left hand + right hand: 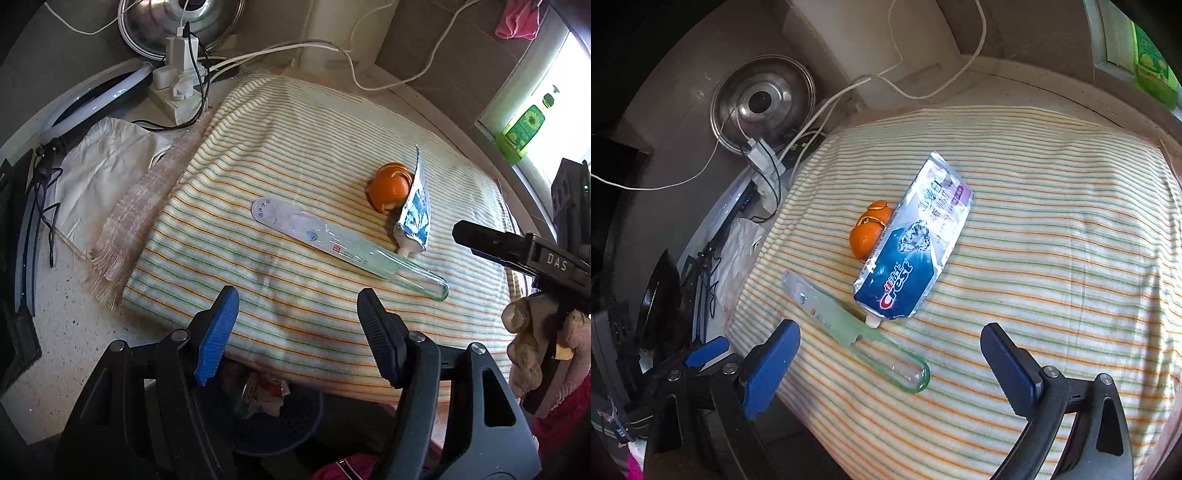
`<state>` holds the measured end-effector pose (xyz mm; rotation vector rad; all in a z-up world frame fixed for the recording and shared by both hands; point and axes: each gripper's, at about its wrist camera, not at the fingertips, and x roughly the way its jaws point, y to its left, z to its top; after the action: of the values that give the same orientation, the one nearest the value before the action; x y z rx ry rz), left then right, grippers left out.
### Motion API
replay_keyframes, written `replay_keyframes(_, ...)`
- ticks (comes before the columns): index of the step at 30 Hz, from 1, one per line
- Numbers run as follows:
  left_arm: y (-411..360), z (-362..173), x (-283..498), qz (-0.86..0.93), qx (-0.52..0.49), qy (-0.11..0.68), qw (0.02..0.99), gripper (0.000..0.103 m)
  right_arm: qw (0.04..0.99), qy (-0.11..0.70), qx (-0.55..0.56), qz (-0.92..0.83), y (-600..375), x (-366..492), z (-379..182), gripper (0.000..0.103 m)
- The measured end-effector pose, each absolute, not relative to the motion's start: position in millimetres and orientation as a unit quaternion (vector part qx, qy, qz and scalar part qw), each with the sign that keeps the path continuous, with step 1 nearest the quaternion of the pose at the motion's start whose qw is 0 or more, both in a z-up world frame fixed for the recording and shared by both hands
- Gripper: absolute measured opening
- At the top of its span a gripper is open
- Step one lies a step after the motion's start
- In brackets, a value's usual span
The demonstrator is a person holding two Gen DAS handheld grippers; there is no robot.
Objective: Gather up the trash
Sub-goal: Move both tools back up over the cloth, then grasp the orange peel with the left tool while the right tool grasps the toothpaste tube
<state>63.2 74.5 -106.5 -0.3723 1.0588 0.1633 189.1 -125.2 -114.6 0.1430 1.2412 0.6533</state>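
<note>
On a striped cloth (295, 147) (1052, 221) lie three pieces of trash: an orange peel (390, 186) (870, 230), a flattened blue and silver Crest toothpaste tube (415, 214) (916, 243) leaning on the peel, and a long clear plastic toothbrush packet (332, 243) (849, 325). My left gripper (299, 332) is open and empty over the cloth's near edge. My right gripper (890, 373) is open and empty, its jaws on either side of the packet's rounded end, above it. Its black body shows at the right of the left wrist view (517, 251).
A blue bin (273, 421) holding crumpled trash sits below the counter edge. A power strip with plugs and white cables (181, 77) (764, 158), a metal pot lid (177, 22) (764, 103), a white plastic bag (103, 162) and a green bottle (524, 129) surround the cloth.
</note>
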Motion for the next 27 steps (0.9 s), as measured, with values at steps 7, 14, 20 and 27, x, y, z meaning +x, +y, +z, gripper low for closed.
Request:
replay_keyframes(7,86,-109,66,0.096,-0.187,0.501,0.840,0.068,0.749,0.589,0.058,0.297,-101,216,-135,0.100)
replay_keyframes(14,92,-113,68,0.103,-0.193,0.503,0.836,0.068,0.746,0.609,0.020,0.270,-79,230,-159,0.097)
replay_keyframes(20,93,-114,74,0.102,-0.198,0.502,0.836,0.068,0.748,0.613,0.003,0.255,-94,239,-163,0.078)
replay_keyframes(27,79,-116,95,0.078,-0.195,0.505,0.837,0.068,0.757,0.606,-0.010,0.243,-124,248,-159,0.068)
